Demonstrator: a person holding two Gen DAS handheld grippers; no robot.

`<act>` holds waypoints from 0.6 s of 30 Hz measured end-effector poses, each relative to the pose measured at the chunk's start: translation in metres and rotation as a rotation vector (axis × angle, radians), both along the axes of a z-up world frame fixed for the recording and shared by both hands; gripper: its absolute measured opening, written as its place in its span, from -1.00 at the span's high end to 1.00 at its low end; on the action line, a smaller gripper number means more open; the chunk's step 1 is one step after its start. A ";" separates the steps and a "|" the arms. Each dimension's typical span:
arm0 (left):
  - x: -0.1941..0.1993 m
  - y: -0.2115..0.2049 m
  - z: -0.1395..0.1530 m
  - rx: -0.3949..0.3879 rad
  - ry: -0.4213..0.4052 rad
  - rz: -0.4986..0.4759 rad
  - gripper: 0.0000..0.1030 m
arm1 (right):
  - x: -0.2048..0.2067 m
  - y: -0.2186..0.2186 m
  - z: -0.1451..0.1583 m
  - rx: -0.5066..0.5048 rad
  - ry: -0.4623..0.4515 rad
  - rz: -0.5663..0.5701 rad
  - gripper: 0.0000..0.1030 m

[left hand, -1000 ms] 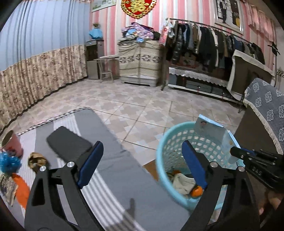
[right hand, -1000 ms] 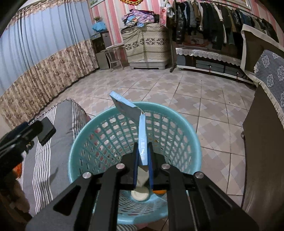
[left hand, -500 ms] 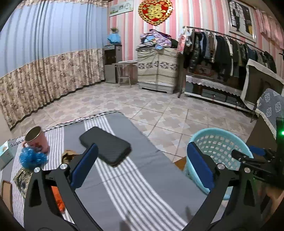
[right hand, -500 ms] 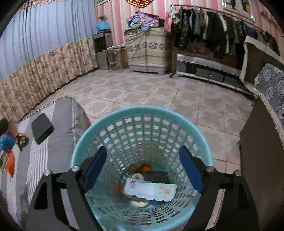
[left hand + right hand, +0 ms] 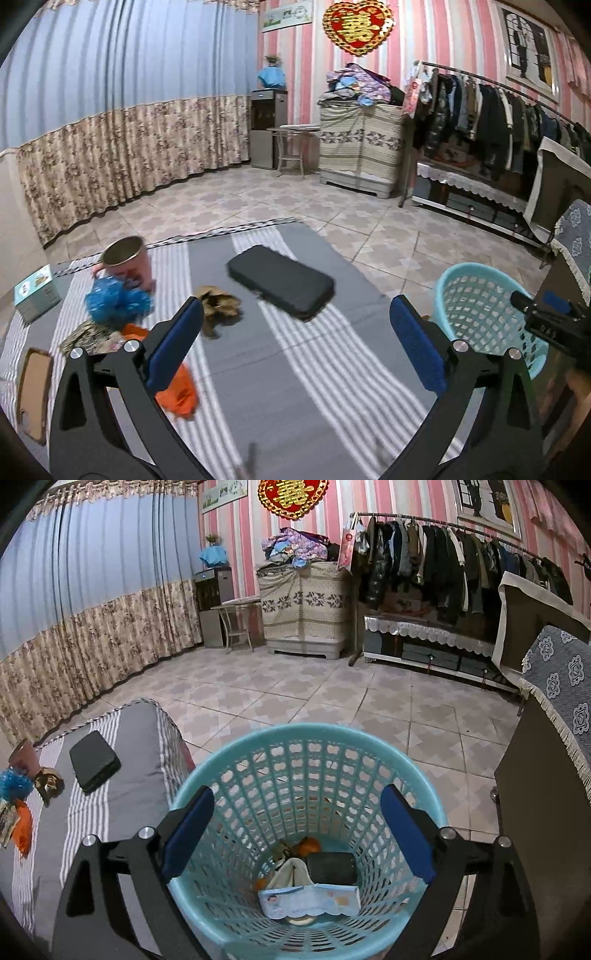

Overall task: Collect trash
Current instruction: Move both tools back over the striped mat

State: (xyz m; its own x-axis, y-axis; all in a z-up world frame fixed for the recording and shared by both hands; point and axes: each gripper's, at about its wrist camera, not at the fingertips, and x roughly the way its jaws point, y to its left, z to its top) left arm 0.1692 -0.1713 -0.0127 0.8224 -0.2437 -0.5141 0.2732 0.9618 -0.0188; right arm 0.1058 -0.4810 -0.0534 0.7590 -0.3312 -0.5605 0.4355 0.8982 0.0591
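Right gripper [image 5: 295, 834] hung released and empty over the basket [image 5: 424, 794], where a dropped booklet [image 5: 310, 901] lay. Left gripper [image 5: 295, 343], spread wide and empty, faced the wrappers [image 5: 218, 306] at ten o'clock on the mat [image 5: 295, 369], likely for collection.

Your turquoise lattice basket [image 5: 306, 738] stands upright on the tiled floor just beside the striped mattress. In its bottom lie a flat pale-blue packet [image 5: 310, 901], a dark pouch [image 5: 332, 867], a cream wrapper and orange scraps. On the mattress you have a blue crumpled bag [image 5: 114, 301], a brown wrapper [image 5: 218, 308], orange plastic [image 5: 177, 391] and a pink cup [image 5: 127, 262].
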 end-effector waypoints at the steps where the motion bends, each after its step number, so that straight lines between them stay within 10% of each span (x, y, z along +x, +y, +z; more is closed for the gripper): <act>1: 0.000 0.006 -0.001 0.000 0.001 0.011 -0.89 | 0.001 0.004 0.001 -0.005 -0.001 0.004 -0.75; 18: -0.006 0.115 -0.010 -0.010 -0.001 0.200 -0.89 | 0.019 0.091 0.007 -0.038 -0.042 0.213 -0.75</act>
State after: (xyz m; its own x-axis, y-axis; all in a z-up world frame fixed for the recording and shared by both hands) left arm 0.1633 -0.0565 -0.0226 0.8557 -0.0799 -0.5113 0.0763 0.9967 -0.0280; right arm 0.1244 -0.3901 -0.0464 0.8366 -0.1807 -0.5172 0.2332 0.9717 0.0376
